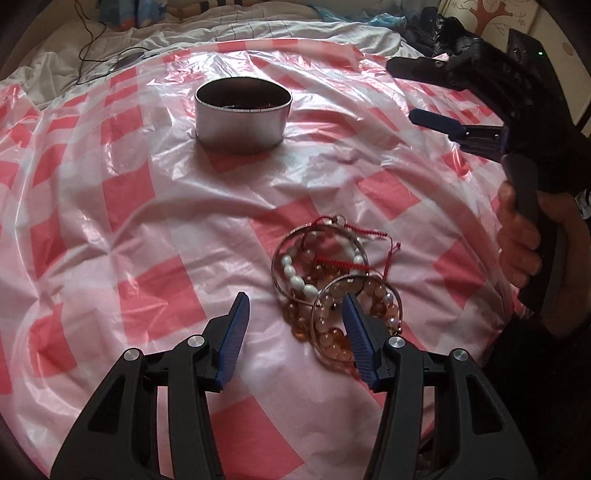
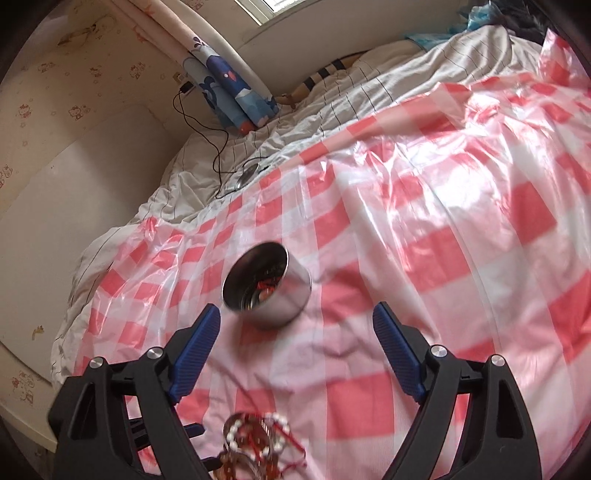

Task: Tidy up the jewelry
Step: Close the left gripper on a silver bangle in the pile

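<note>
A heap of jewelry (image 1: pixel 325 269) lies on the pink checked plastic sheet (image 1: pixel 129 229): silver bangles, a white bead bracelet, amber bead bracelets and red cord. My left gripper (image 1: pixel 295 301) hangs open just above its near edge. Its right finger (image 1: pixel 360 339) overlaps an amber bracelet inside a bangle, and nothing is pinched. A round metal tin (image 1: pixel 240 122) stands further back, with some red and amber pieces (image 2: pixel 264 288) inside. My right gripper (image 2: pixel 295 310) is wide open in front of the tin (image 2: pixel 284 306) and holds nothing. The heap (image 2: pixel 258 439) shows below it.
A hand (image 1: pixel 517 240) holds the right gripper (image 1: pixel 406 90) at the right edge of the left wrist view. White quilted bedding (image 2: pixel 369 85) lies beyond the sheet, with a black cable (image 2: pixel 218 147) and a small grey device (image 2: pixel 247 173). Dark clothes (image 1: pixel 439 29) are piled at the back right.
</note>
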Motion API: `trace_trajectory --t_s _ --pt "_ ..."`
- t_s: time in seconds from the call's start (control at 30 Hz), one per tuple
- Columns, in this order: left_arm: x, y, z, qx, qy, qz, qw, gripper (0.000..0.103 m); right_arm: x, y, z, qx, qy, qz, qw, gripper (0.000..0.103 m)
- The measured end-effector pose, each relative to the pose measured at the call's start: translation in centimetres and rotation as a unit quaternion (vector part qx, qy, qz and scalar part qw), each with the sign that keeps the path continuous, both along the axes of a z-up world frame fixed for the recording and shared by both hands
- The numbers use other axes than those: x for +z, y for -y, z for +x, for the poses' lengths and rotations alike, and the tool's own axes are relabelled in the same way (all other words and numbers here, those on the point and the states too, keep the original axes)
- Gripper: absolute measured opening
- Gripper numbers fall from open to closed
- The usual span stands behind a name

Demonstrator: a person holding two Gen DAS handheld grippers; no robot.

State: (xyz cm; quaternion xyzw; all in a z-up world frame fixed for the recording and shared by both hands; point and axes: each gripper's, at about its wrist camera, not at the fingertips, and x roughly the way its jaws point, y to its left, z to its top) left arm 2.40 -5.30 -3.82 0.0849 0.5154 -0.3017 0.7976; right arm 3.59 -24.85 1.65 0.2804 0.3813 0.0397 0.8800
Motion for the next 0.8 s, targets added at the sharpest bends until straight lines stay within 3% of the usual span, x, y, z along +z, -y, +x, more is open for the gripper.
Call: trace_trajectory --t_s 0.2,0.33,0.4,0.53,0.7,0.8 --pt "-0.7 -0.5 -1.2 0.021 -0.001 -0.019 0.9996 0.047 -0.2 -1.3 -2.9 0.021 -0.029 -0.029 0.999 0.083" --pt "-0.5 0.0 -2.0 -0.001 0.004 -0.025 0.9997 0.016 0.2 -0.9 -3.4 0.023 -0.035 -0.058 0.997 0.084" --pt "-0.3 0.2 -2.0 -0.01 -0.005 -0.038 0.9992 0.01 0.5 0.0 -3.9 0.019 -0.033 -0.062 0.997 0.084" --pt "0.2 -0.6 -1.7 -0.008 -0.023 -0.069 0.9974 0.004 0.9 2.0 -5.0 0.005 -0.036 -0.074 0.997 0.084" --pt "1.2 -1.7 -0.9 0.007 -0.04 -0.119 0.9921 0.003 0.7 3.6 -6.1 0.009 -0.043 -0.086 0.995 0.084" --pt "1.4 -2.0 -0.5 0.02 -0.033 -0.115 0.9926 0.003 0.5 2.9 -6.3 0.03 -0.044 -0.106 0.993 0.084"
